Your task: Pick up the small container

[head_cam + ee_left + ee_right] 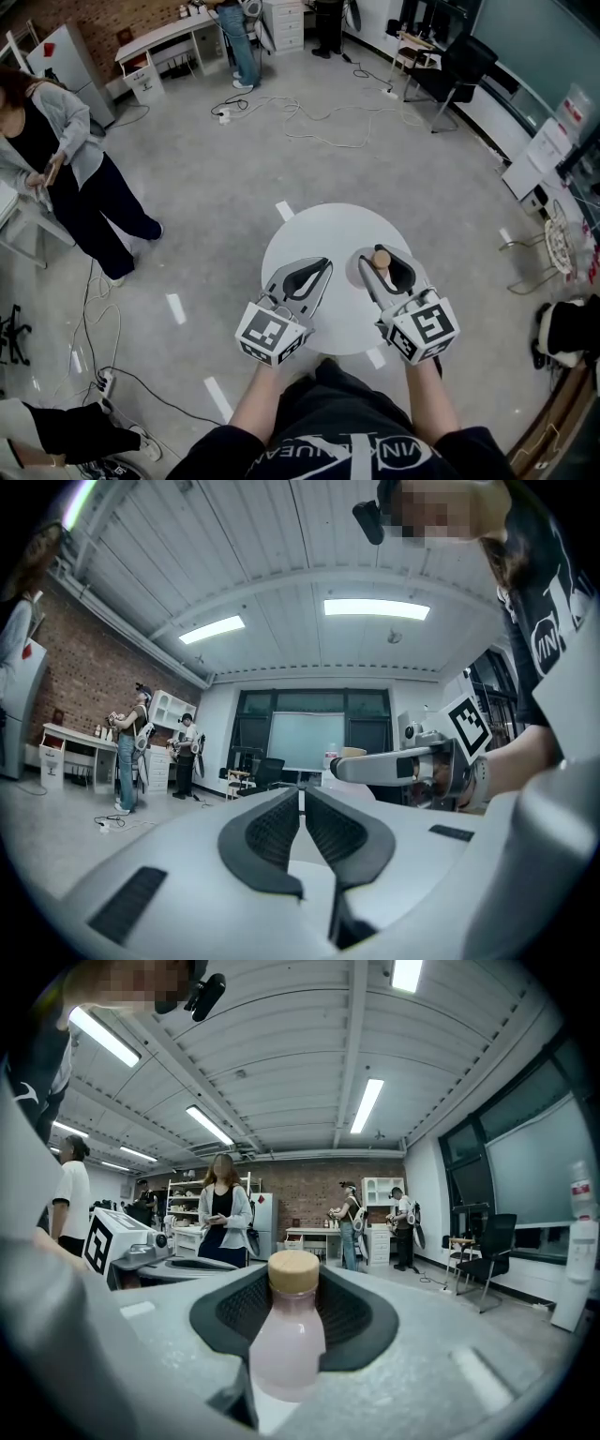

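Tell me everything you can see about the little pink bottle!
The bottle is small, with a smooth, milky, pale pink body that narrows to a short neck. A round tan cap, which looks like wood or cork, is on it. It stands upright between the dark ribbed pads of the right gripper, which close against its lower sides. In the head view it is over the round white table; whether its base touches the table cannot be told.

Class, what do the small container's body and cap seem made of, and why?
The small container: pale pink, milky, with a soft sheen; probably frosted plastic or glass, cannot tell which. Its cap: tan and matte; looks like wood or cork.
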The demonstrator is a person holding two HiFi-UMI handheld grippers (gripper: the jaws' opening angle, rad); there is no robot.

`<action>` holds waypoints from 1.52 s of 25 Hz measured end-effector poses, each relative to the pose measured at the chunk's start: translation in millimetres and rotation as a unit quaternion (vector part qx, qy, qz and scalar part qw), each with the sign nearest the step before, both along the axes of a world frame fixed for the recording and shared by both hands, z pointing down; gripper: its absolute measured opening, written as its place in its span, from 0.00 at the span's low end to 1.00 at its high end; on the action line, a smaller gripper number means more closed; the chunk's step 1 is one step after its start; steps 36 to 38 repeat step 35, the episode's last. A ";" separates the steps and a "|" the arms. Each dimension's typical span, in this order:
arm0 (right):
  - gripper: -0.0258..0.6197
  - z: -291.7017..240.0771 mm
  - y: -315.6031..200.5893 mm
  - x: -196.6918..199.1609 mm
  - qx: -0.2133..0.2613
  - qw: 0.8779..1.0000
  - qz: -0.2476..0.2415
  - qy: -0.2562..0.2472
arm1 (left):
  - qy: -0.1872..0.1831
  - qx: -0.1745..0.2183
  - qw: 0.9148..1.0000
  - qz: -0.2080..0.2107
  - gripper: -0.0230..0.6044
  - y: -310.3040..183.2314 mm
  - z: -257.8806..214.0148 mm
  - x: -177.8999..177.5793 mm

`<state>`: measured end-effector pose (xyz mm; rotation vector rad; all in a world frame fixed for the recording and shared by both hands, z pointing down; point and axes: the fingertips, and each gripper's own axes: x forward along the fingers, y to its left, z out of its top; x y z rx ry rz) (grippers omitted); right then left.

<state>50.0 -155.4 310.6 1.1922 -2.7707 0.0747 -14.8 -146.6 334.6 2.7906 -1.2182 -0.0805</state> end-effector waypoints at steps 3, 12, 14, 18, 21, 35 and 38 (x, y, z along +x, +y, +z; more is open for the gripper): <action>0.26 1.9 -0.8 0.4 -0.003 1.000 0.004 -0.001 | 0.005 -0.003 1.000 -0.002 0.08 -2.1 0.6 -2.2; 0.26 10.5 0.9 2.3 -0.010 1.000 0.009 -0.001 | 0.007 -0.009 1.000 -0.007 0.08 -0.8 6.2 -7.3; 0.26 12.4 1.4 2.5 -0.011 1.000 0.009 -0.002 | 0.007 -0.009 1.000 -0.006 0.08 0.1 7.3 -6.4; 0.26 13.8 1.7 0.7 -0.009 1.000 0.003 -0.001 | 0.006 -0.010 1.000 -0.006 0.08 0.9 9.9 -5.7; 0.26 14.5 1.7 1.8 -0.011 1.000 0.005 -0.001 | 0.005 -0.012 1.000 -0.006 0.08 1.4 10.2 -5.0; 0.26 18.9 3.4 5.8 -0.013 1.000 0.000 0.000 | 0.000 -0.017 1.000 -0.004 0.08 4.8 16.0 1.1; 0.26 18.9 3.4 5.8 -0.013 1.000 0.000 0.000 | 0.000 -0.017 1.000 -0.004 0.08 4.8 16.0 1.1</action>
